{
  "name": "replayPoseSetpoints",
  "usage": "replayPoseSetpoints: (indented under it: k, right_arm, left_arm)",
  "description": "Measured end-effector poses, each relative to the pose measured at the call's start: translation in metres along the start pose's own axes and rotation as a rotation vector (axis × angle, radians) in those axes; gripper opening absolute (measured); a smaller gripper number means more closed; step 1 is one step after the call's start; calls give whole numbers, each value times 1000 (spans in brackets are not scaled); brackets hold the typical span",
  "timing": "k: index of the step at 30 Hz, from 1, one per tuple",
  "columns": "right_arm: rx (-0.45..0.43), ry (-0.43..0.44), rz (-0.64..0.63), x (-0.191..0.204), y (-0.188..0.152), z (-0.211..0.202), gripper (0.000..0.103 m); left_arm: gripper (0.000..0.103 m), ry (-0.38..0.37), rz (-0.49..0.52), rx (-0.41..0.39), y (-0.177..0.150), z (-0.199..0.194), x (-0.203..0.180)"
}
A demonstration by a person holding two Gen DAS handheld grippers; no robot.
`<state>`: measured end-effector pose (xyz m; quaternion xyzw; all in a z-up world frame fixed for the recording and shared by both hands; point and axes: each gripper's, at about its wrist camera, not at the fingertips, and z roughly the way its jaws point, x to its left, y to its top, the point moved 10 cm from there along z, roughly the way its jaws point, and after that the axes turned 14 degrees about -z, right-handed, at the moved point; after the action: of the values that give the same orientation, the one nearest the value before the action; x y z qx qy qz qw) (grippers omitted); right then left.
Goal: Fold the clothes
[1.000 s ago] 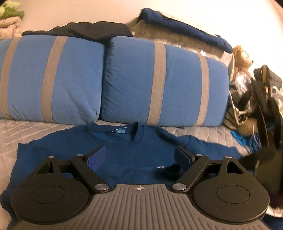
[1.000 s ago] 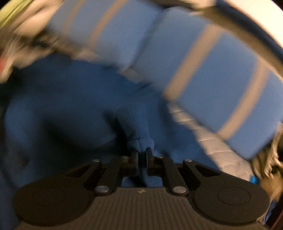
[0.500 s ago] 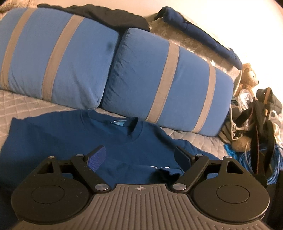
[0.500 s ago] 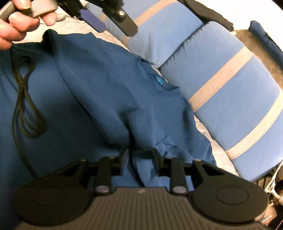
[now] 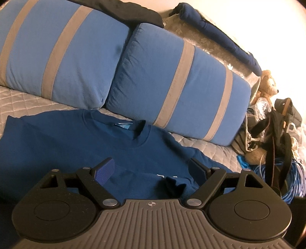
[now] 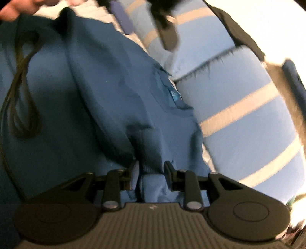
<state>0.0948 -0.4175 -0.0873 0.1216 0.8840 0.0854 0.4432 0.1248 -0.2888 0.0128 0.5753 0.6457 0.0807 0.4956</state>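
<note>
Bed with grey quilted cover (image 5: 24, 99), dark blue sweatshirt (image 5: 72, 145) spread flat on it, neck toward two blue pillows with grey stripes (image 5: 145, 76) standing along the far edge, black cord loop (image 6: 21, 99) lying on sweatshirt

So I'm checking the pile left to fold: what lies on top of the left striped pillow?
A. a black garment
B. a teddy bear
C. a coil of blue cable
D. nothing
A: in the left wrist view a black garment is draped over the top of the left pillow; the teddy bear and blue cable are off to the right.
</note>
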Motion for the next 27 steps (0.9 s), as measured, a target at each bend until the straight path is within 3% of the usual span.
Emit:
replayPoseSetpoints:
  k: [4, 8, 10, 11, 14, 18, 23, 27]
  right_arm:
    - [20, 11, -103, 8, 7, 9, 46]
    - [34, 20, -99, 6, 8, 14, 42]
    - [30, 37, -55, 1, 7, 14, 31]
    - [24, 44, -31, -2, 6, 13, 17]
    - [-10, 38, 25, -8, 3, 5, 11]
    - [-63, 3, 82, -15, -2, -9, 9]
    - [-129, -50, 106, -21, -8, -27, 9]
    - [-167, -83, 131, -25, -10, -35, 9]
  left_arm:
    - [85, -37, -25, 2, 1, -1, 0]
    - [85, -65, -57, 17, 0, -1, 0]
    - [85, -77, -74, 30, -2, 1, 0]
    - [85, -82, -84, 39, -3, 1, 0]
    - [85, -111, -137, 81, -7, 5, 2]
    - [85, -151, -283, 197, -17, 20, 10]
    - [85, -200, -560, 448, -39, 51, 14]
    - [85, -256, -732, 557, -52, 74, 5]
